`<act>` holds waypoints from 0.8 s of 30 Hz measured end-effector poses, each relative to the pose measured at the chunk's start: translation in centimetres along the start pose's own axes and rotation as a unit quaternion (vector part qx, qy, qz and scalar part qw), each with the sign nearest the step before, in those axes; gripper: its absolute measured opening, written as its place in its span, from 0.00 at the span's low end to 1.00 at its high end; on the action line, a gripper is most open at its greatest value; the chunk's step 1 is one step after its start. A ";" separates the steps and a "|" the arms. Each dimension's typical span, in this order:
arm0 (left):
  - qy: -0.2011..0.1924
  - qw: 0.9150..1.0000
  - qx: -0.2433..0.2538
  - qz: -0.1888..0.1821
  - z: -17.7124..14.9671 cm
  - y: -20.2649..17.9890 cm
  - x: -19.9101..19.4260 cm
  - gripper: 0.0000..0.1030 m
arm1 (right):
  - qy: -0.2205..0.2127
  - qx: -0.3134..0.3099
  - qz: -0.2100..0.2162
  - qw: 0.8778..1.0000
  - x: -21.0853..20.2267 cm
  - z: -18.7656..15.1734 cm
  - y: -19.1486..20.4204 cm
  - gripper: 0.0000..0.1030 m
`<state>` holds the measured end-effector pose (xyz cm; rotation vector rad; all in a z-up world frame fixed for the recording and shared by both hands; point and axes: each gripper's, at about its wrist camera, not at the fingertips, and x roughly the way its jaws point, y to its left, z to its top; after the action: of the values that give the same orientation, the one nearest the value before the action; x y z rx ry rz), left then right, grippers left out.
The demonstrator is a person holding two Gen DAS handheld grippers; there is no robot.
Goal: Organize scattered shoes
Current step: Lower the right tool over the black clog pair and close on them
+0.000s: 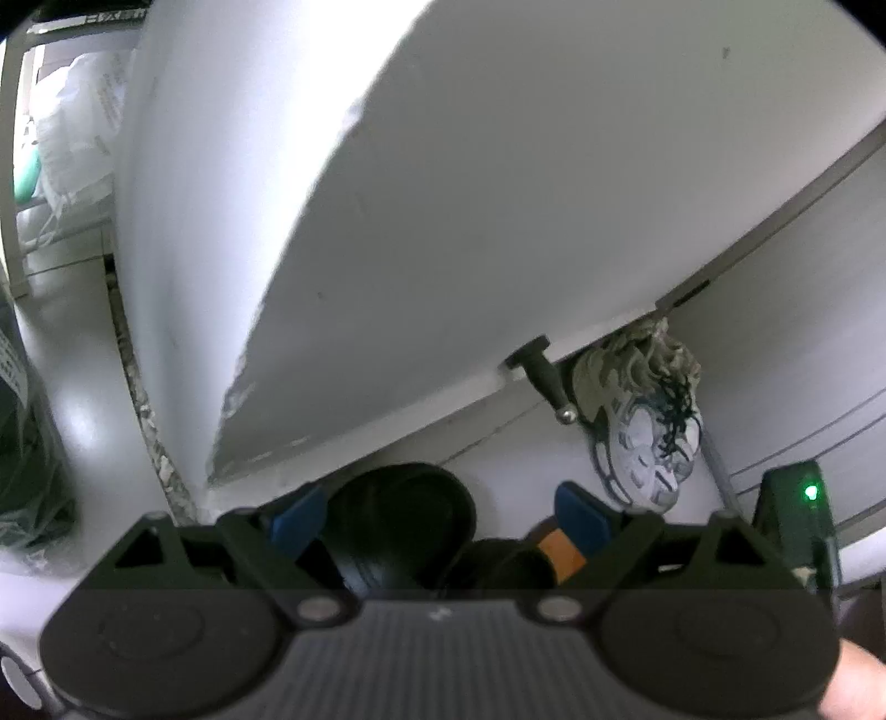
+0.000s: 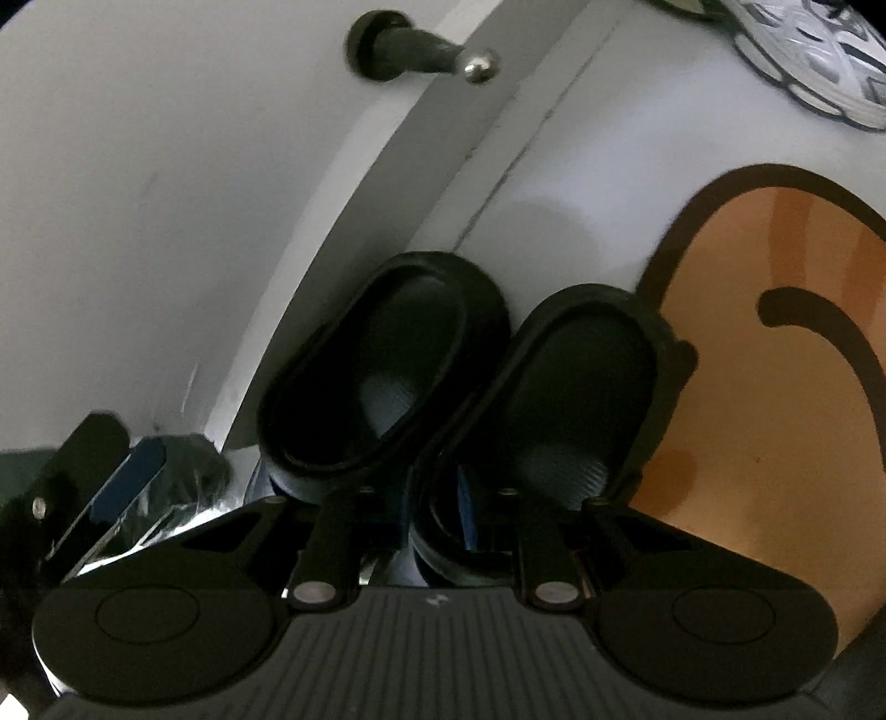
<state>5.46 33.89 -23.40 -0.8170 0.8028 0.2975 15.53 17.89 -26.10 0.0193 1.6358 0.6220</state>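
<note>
Looking along the right hand-held gripper (image 2: 437, 509), we are seeing two black slippers side by side on the pale floor (image 2: 581, 183), heels toward us. The left black slipper (image 2: 382, 382) is lying just beyond the left finger, and the right black slipper (image 2: 559, 387) is leaning against it. The jaws are standing nearly closed, with the inner heel rims of the two slippers between them; a blue pad (image 2: 465, 509) is showing against the right slipper's rim, though we cannot tell how firmly it is pressing. An orange mat with dark lines (image 2: 747, 360) is lying to the right, touching the right slipper. A white sneaker (image 2: 814, 55) is sitting far off at the upper right, and a dark door stopper (image 2: 421, 44) is sticking out of the white cabinet door (image 2: 138, 194).

From the left hand-held gripper (image 1: 443, 515), we are seeing its jaws spread wide and holding nothing. The left slipper's toe (image 1: 404, 515) is showing between and just past its blue pads (image 1: 296, 515). The sneaker is resting farther right, beside a grey mop head (image 1: 637, 354).
</note>
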 end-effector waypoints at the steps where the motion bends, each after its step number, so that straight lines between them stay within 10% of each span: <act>1: -0.001 1.000 0.001 0.001 0.0 0.0 0.0 0.89 | -0.002 -0.006 -0.003 1.000 -0.1 0.0 0.1 0.19; 14: -0.006 1.000 -0.014 0.000 -0.1 0.3 -0.2 0.89 | 0.030 -0.027 0.015 0.999 -0.5 -1.3 1.1 0.18; 16: -0.011 1.000 -0.017 0.001 -0.1 0.4 -0.4 0.89 | 0.031 -0.026 0.012 0.999 -0.6 -1.3 1.0 0.23; 19: -0.021 1.000 -0.021 0.004 0.0 0.5 -0.8 0.89 | 0.005 -0.015 0.020 1.000 -1.3 -0.7 0.8 0.56; 24: -0.024 0.999 -0.027 0.002 -0.2 0.5 -1.0 0.89 | 0.007 -0.002 0.026 1.000 -1.0 -0.7 0.9 0.57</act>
<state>4.46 34.15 -22.99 -0.8562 0.7544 0.3422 14.74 17.99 -24.80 0.0552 1.6523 0.6671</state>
